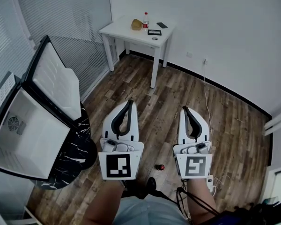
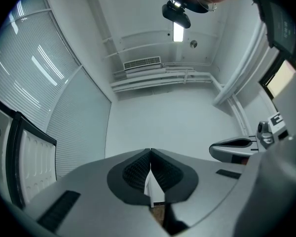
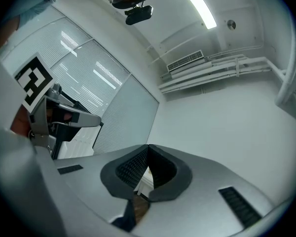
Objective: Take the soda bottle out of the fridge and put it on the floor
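- Head view only: the soda bottle (image 1: 160, 167) stands red cap up on the wooden floor (image 1: 225, 125) by the person's feet. It is seen between the two tools and touches neither. Its body is foreshortened and hard to make out.
- Left tool (image 1: 129, 102): clenched, pads meeting, nothing between them.
- Right tool (image 1: 184, 108): likewise clenched and empty, beside the left.
- Gripper views only: ceiling light and wall vent. Each also catches the other tool side-on at its edge.
- Fridge (image 1: 28, 135), left: door (image 1: 54, 78) swung open, white interior, lower corner cut off by the frame.
- Counter (image 1: 131, 34), far: a second red-capped bottle (image 1: 145, 20), plus items too small to tell.
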Action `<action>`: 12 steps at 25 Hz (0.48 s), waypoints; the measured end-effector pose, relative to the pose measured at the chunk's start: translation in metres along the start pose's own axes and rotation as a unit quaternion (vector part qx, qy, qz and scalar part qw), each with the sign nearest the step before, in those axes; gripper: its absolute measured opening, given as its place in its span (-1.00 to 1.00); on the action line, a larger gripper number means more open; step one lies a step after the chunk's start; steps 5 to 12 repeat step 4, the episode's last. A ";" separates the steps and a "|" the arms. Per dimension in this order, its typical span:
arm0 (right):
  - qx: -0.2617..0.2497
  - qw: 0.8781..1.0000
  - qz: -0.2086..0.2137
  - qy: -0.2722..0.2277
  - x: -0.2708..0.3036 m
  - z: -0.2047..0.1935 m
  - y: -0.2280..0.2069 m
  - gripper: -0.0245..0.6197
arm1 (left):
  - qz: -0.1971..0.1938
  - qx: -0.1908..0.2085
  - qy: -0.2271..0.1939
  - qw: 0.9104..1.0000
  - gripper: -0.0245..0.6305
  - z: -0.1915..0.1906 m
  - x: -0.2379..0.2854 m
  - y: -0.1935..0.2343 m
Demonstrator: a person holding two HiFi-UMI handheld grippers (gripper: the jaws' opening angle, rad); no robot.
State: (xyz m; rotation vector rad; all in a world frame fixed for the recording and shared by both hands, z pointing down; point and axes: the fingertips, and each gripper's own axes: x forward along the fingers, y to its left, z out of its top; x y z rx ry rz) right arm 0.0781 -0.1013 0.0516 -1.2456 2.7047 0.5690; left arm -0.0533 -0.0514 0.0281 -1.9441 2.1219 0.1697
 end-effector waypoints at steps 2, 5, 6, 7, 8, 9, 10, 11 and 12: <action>-0.003 1.000 -0.003 -0.005 0.001 0.001 -0.002 -0.89 | 0.000 0.002 -0.001 1.000 -0.87 0.000 0.001 -0.001; -0.007 1.000 -0.010 -0.016 0.002 0.002 -0.005 -0.89 | -0.001 0.002 -0.002 1.000 -0.87 0.000 0.002 -0.002; -0.007 1.000 -0.010 -0.016 0.002 0.002 -0.005 -0.89 | -0.001 0.002 -0.002 1.000 -0.87 0.000 0.002 -0.002; -0.007 1.000 -0.010 -0.016 0.002 0.002 -0.005 -0.89 | -0.001 0.002 -0.002 1.000 -0.87 0.000 0.002 -0.002; -0.007 1.000 -0.010 -0.016 0.002 0.002 -0.005 -0.89 | -0.001 0.002 -0.002 1.000 -0.87 0.000 0.002 -0.002; -0.007 1.000 -0.010 -0.016 0.002 0.002 -0.005 -0.89 | -0.001 0.002 -0.002 1.000 -0.87 0.000 0.002 -0.002; -0.007 1.000 -0.010 -0.016 0.002 0.002 -0.005 -0.89 | -0.001 0.002 -0.002 1.000 -0.87 0.000 0.002 -0.002; -0.007 1.000 -0.010 -0.016 0.002 0.002 -0.005 -0.89 | -0.001 0.002 -0.002 1.000 -0.87 0.000 0.002 -0.002; -0.007 1.000 -0.010 -0.016 0.002 0.002 -0.005 -0.89 | -0.001 0.002 -0.002 1.000 -0.87 0.000 0.002 -0.002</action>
